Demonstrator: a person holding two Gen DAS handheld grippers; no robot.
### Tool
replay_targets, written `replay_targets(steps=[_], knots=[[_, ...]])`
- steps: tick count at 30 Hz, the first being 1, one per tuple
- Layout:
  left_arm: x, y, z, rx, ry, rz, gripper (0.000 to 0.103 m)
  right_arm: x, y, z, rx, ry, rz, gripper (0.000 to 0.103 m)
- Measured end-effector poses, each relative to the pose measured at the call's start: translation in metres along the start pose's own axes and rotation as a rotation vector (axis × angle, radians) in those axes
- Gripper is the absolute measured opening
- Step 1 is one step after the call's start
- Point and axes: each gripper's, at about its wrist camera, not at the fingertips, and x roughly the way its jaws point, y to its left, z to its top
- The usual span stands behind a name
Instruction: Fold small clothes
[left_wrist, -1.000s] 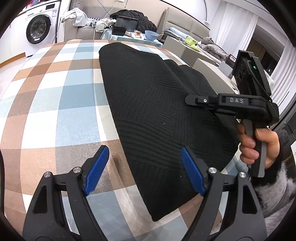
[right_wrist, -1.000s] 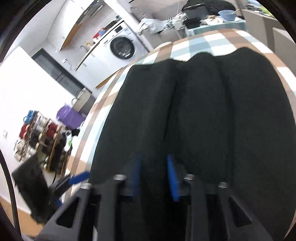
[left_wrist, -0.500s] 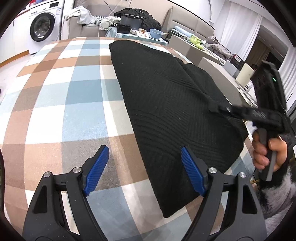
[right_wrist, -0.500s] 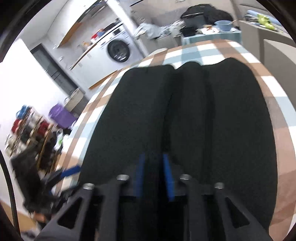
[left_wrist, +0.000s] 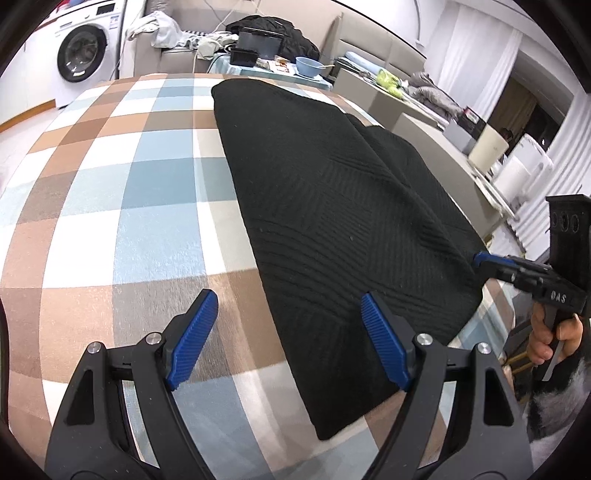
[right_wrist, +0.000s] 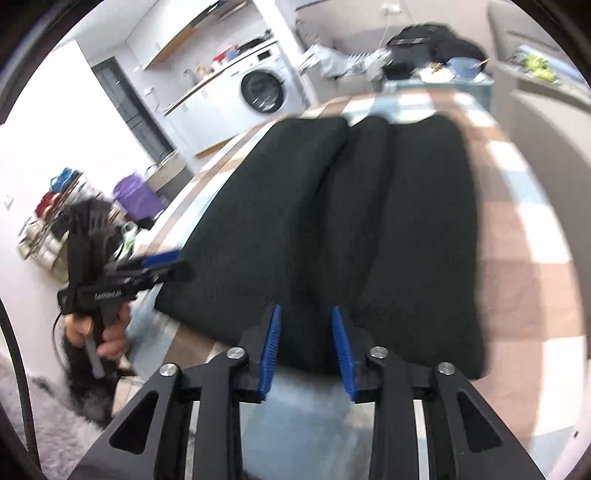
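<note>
Right claw (right_wrist: 306, 347) hangs off the near edge of the counter (left_wrist: 110, 206), its blue pads part-spread with nothing between them, the black knit (right_wrist: 332, 229) lying just beyond their tips. Last two readings of its gape sit almost level, so no opening or closing is claimed. Left claw (left_wrist: 288, 339) hovers over the near left part of the counter, jaws spread wide and empty, one pad above checked cloth and the other above the knit's long left edge.

Folded lengthways, the knit (left_wrist: 332, 221) runs as a long dark band from the near edge to the far edge, right of the counter's middle. Seen from the right wrist, it shows three long ridges side by side, the outer two apparently laid in over the middle. One near corner lies close to the counter's near edge.

Judging by that, the side folds look done and both claws are free between grips. What seems to remain is the crosswise fold: near end carried over to the far end, or the reverse. That would call for each claw to drop onto one near corner, pinch through all layers so the tucked sides do not slip out, then lift and travel together toward the far edge. Uneven lifting could skew the band.
</note>
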Motion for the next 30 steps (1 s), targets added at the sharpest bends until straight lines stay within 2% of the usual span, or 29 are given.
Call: replay_targets(steps=[5, 7, 11, 15, 22, 28, 30], knots=[[0.013, 0.006, 0.018, -0.067, 0.005, 0.015, 0.074, -0.008, -0.017, 0.011, 0.035, -0.088, -0.205, 0.040], [0.019, 0.005, 0.027, -0.069, 0.003, 0.027, 0.071, -0.005, -0.027, 0.012, 0.075, -0.084, -0.216, 0.040], [0.035, 0.005, 0.040, -0.120, 0.030, -0.005, 0.038, 0.000, -0.042, 0.012, 0.115, -0.085, -0.262, 0.040], [0.036, 0.000, 0.041, -0.095, -0.014, 0.037, 0.018, 0.010, -0.043, 0.013, 0.110, -0.080, -0.283, 0.039], [0.022, 0.009, 0.033, -0.109, -0.063, 0.070, 0.013, 0.028, -0.029, 0.017, 0.054, -0.022, -0.254, 0.039], [-0.003, 0.029, 0.015, -0.107, -0.075, 0.120, 0.013, 0.039, -0.010, 0.019, 0.013, 0.021, -0.160, 0.039], [-0.004, 0.032, 0.013, -0.113, -0.073, 0.109, 0.015, 0.035, -0.004, 0.022, 0.017, -0.013, -0.166, 0.039]])
